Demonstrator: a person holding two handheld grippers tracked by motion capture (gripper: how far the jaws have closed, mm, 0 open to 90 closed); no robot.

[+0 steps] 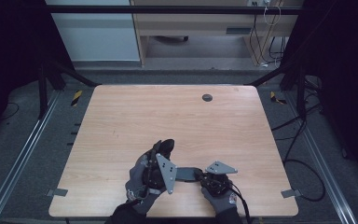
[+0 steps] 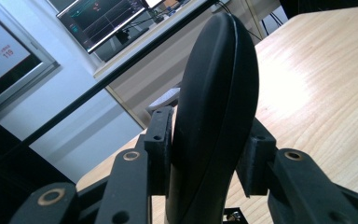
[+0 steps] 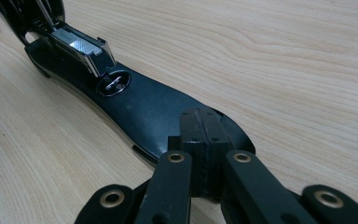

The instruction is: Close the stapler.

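High view: a black stapler is being handled near the front edge of the wooden table point(image 1: 168, 112), and it is being kept opened into 2 parts. The stapler base point(image 1: 186, 173) is lying flat on the wood, and all places below are being given from this base.

At the left end of the base, the stapler cover point(image 1: 168, 143) is being held up, almost upright, by the left gripper point(image 1: 162, 154). In the left gripper view, the rounded cover point(image 2: 214, 93) is being clamped by the left gripper point(image 2: 209, 149), with 1 black pad pressed on each side of it, so this gripper is gripping the cover. Behind the cover the bare table is being seen.

At the right end of the base, the right gripper point(image 1: 200, 175) is being laid low, pointing along the base toward the left gripper. In the right gripper view, the 2 pads of the right gripper point(image 3: 200, 135) are being kept fully together, with only a thin seam between them, and they are being rested on top of the narrow end of the base point(image 3: 149, 107). Whether the base is pinched cannot be told. Farther along the base, a round metal anvil point(image 3: 113, 83) is being shown, and just beyond it the shiny staple magazine point(image 3: 81, 49) is being lifted off the base.

Both grippers are being held by gloved hands, the left hand point(image 1: 142, 179) and the right hand point(image 1: 219, 196), just in front of the base.
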